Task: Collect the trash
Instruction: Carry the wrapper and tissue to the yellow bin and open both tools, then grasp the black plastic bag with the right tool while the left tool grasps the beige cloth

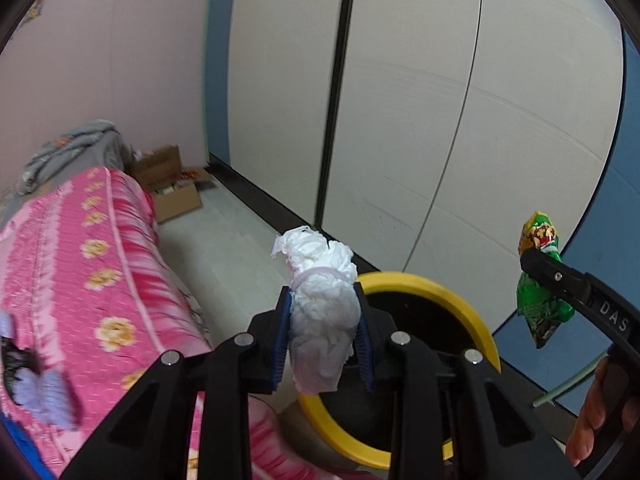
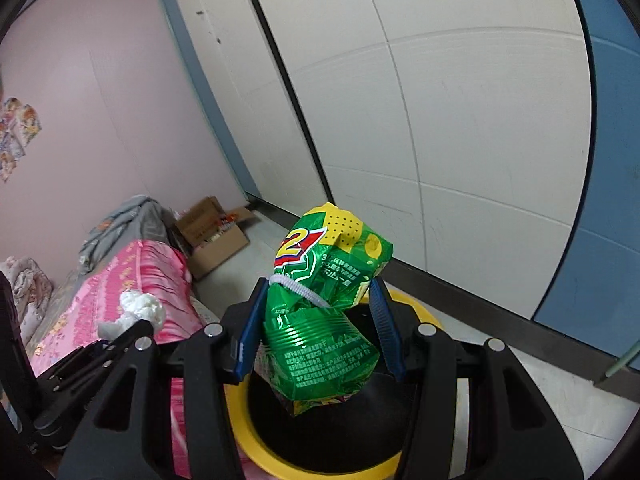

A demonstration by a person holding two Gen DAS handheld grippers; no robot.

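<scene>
Showing hand only left view; stickers only right.

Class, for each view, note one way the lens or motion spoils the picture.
Left wrist view: the fisheye bends the wardrobe seams into curves, and the pink bedspread is smeared by blur. Right wrist view: dark corners ring the frame, while the green packet stays sharp.
</scene>
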